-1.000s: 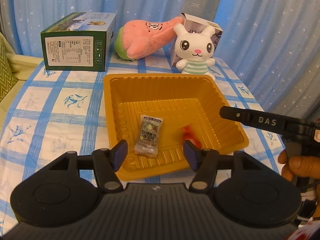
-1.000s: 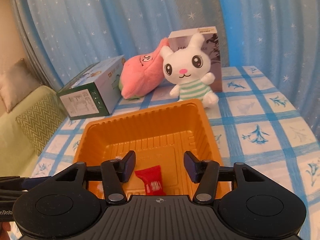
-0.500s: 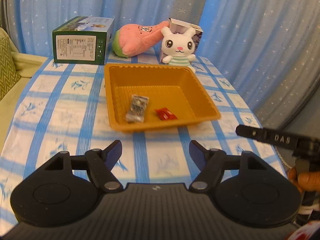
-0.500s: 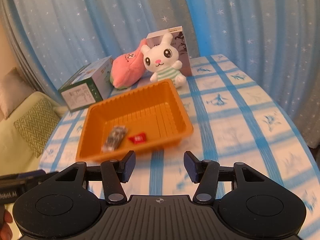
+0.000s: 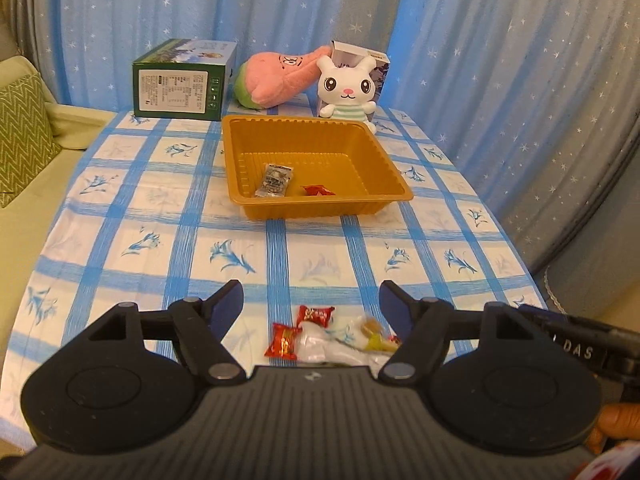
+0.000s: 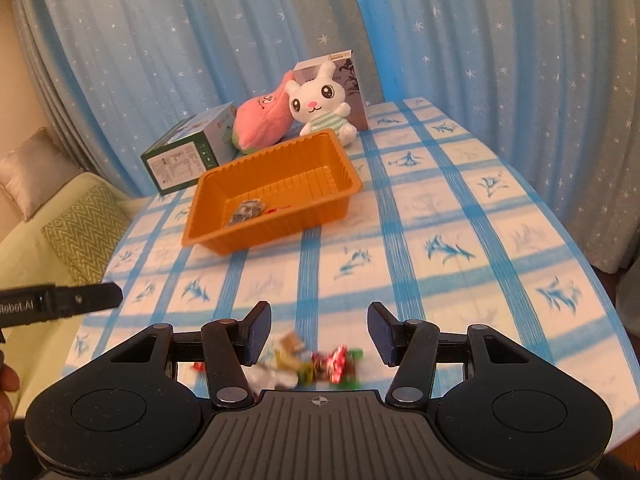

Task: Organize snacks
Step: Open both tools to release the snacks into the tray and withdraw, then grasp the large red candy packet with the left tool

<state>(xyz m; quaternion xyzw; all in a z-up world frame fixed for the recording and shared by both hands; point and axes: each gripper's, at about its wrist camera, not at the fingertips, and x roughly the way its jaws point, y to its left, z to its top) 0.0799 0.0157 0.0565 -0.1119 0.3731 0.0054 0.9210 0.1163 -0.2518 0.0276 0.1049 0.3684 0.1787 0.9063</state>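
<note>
- Blue-checked tablecloth (image 5: 180, 216) covers the whole table, and its near edge is cut off behind both grippers.
- Orange tray (image 5: 394, 178) sits at 12 o'clock in the left view and about 11 o'clock in the right view, with a grey snack packet (image 5: 275, 181) and a red candy (image 5: 318, 190) inside. The right view barely shows that red one over the rim.
- Loose snack pile (image 6: 316, 364) on the near cloth is pretty blurry, partly hidden by the gripper body.
- Left gripper (image 5: 311, 305) is held low over the pile, jaws spread wide, gripping nothing.
- Right gripper (image 6: 319, 330), same deal: jaws apart, empty, snacks between them at 6 o'clock.
</note>
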